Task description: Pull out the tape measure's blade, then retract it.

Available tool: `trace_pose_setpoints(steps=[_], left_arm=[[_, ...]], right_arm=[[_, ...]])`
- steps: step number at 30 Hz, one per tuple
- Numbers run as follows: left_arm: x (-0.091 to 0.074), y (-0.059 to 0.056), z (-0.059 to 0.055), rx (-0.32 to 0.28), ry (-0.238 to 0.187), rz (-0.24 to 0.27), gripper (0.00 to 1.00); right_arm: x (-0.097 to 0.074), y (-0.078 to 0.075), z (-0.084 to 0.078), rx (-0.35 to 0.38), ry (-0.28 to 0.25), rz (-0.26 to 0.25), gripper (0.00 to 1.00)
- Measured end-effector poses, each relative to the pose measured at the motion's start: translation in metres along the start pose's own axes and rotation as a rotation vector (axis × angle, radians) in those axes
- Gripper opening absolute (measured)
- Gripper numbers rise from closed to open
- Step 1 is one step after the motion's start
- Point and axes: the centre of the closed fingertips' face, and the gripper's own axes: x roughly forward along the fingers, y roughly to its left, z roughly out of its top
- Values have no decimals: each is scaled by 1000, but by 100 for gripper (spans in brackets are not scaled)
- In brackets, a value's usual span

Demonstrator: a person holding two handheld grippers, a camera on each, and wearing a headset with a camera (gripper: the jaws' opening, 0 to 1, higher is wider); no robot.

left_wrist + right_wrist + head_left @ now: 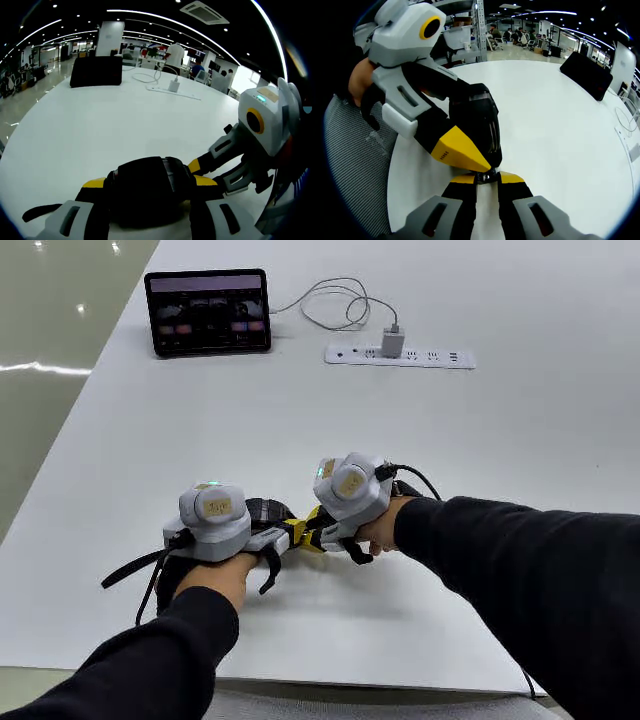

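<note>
A black tape measure (266, 511) lies on the white table near its front edge. My left gripper (274, 531) is shut on its body; in the left gripper view the black case (150, 187) sits between the yellow-tipped fingers (94, 183). My right gripper (318, 527) meets it from the right. In the right gripper view, the right gripper (487, 178) is shut on the blade's small end hook (487, 174), right against the tape measure's case (480, 120). Almost no blade is drawn out.
A dark tablet (208, 310) stands at the back left. A white power strip (400, 356) with a plugged charger (392, 340) and coiled cable lies at the back centre. Bare white table (300, 420) stretches between them and the grippers.
</note>
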Motion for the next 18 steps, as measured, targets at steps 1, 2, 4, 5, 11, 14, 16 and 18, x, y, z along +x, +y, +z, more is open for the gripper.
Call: trace_pose_setpoints(steps=[1,2,4,5,11,14,16,18], left_arm=[[0,0,0,1,-2,3,61],[0,0,0,1,-2,4,61],[0,0,1,-2,6,-1,61],[0,0,1,1,8,-3,62],[-1,-2,0,0,13,-2,62],[-2,-2,0,3,16,-5,63],[-1,-2,0,7,20,-6,63],[-2,-2,2,45,14,-5,63]], right_arm=[[0,0,0,0,2,-1,11],[0,0,0,1,4,-3,11],[0,-1,0,10,9,-7,12],[0,0,0,7,8,-4,12],[0,-2,-1,-9,14,-18,14],[1,-1,-1,-15,15,-18,14],[1,-1,0,-20,16,-20,14],[1,-2,0,-13,14,-21,14]])
